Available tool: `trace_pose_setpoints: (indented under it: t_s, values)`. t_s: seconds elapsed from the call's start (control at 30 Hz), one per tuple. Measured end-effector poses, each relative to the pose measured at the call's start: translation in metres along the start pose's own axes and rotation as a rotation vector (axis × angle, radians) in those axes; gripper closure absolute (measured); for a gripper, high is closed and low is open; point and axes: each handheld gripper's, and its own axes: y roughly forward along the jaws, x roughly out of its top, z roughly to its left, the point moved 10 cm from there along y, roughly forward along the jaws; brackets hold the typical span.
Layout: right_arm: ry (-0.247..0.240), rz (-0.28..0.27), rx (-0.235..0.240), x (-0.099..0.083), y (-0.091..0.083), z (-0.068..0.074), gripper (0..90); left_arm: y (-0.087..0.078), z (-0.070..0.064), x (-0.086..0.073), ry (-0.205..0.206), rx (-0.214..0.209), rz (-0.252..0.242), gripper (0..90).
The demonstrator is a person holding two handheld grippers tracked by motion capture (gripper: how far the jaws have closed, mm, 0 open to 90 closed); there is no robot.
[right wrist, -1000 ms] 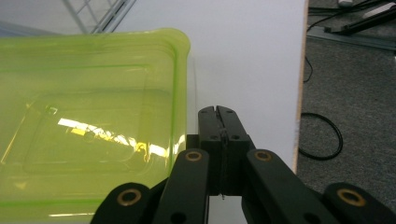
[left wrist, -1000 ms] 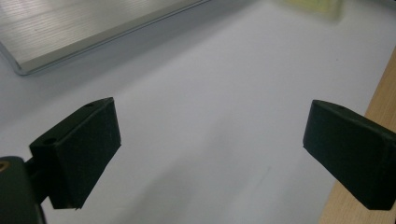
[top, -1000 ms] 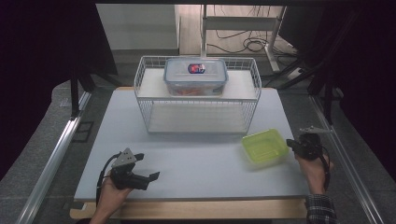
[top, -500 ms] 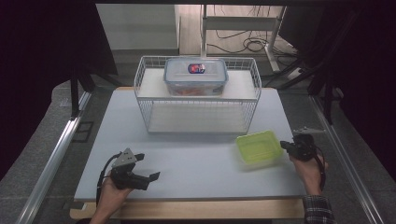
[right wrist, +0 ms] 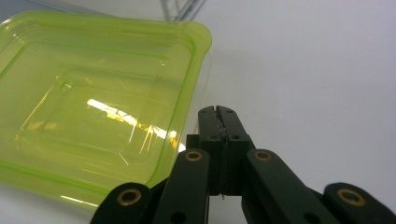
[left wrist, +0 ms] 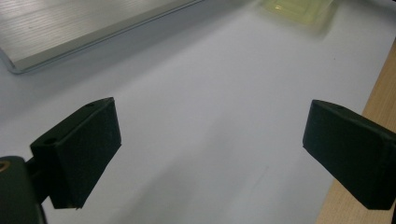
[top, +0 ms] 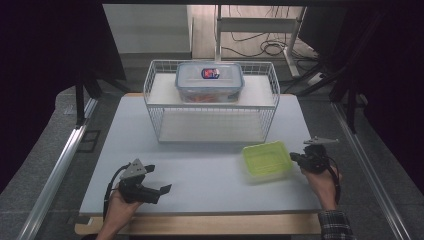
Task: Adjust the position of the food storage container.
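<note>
On the white surface (top: pixel 200 175) in the high view, a lime-green plastic container (top: pixel 266 161) sits right of centre, just in front of a white wire basket (top: pixel 159 117) that carries a lidded clear food box (top: pixel 209 81) on top. The right claw (top: pixel 299 158) meets the container's right edge, seemingly to grip its rim, so the container can be steered from the side without a hand going over it. The left claw (top: pixel 157 187) rests low near the front edge, well apart from the container, probably parked out of the way until it is needed.

Along the left gripper view, the two black jaws stand wide apart with bare surface between them and nothing held; the left claw is idle. The green container (left wrist: pixel 299 10) is a blurred corner far off at the top, and the basket's base (left wrist: pixel 70 28) runs across the upper left.

Close in the right gripper view, the right claw (right wrist: pixel 218 112) has its jaws pressed together beside the container's (right wrist: pixel 93 107) near wall. They appear to pinch the thin translucent rim, though the exact contact is hard to make out. The container sits flat and empty, mouth upward.
</note>
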Motion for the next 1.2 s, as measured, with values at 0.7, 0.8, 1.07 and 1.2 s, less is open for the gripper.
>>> trace_pose_setpoints:
  t_s: [0.7, 0.8, 1.07, 1.2]
  values:
    - [-0.047, 0.03, 0.106, 0.004, 0.012, 0.054, 89.2, 0.001, -0.001, -0.001, 0.003, -0.005, 0.006, 4.6]
    - [-0.064, 0.033, 0.115, 0.005, 0.014, 0.062, 89.2, 0.001, -0.001, -0.001, 0.004, -0.004, 0.007, 4.6]
    - [-0.091, 0.038, 0.136, 0.009, 0.02, 0.082, 89.2, 0.002, -0.002, -0.001, 0.005, -0.004, 0.01, 4.6]
    - [-0.098, 0.034, 0.147, 0.012, 0.023, 0.092, 89.2, 0.003, -0.002, -0.002, 0.006, -0.004, 0.012, 4.6]
